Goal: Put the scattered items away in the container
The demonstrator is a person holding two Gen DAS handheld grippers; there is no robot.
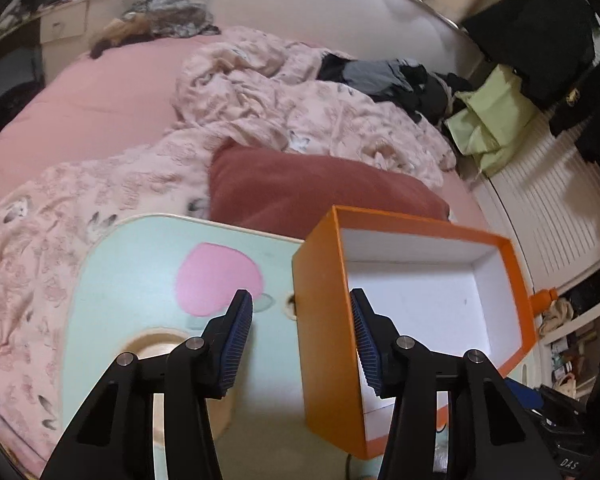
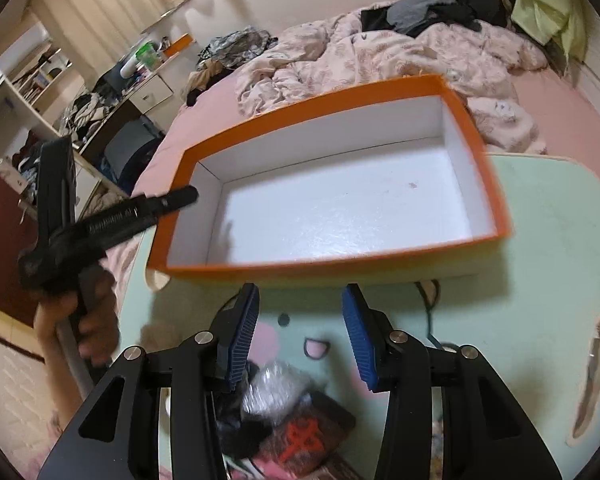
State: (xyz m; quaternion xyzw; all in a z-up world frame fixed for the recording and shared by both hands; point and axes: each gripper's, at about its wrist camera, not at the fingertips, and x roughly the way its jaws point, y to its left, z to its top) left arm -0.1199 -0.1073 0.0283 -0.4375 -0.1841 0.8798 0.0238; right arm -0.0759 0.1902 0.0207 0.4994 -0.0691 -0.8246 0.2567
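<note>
Two grippers with jaws spread wide and holding nothing, at an orange box on a mint-green table.

Seen from the left wrist, the left gripper (image 1: pixel 302 330) straddles the near side wall of the orange box (image 1: pixel 324 332), one blue pad (image 1: pixel 238 344) outside over the table (image 1: pixel 112 280) and the other inside above the white floor; whether either pad touches the wall cannot be told. From the right wrist, the right gripper (image 2: pixel 300 336) hovers just before the box's long near wall (image 2: pixel 340 268), and below it lies a blurred heap of scattered items (image 2: pixel 284 420): a crinkly clear bag, something dark, and a brown packet with a red mark. A rumpled pink duvet (image 1: pixel 260 120) covers the bed behind the table.
</note>
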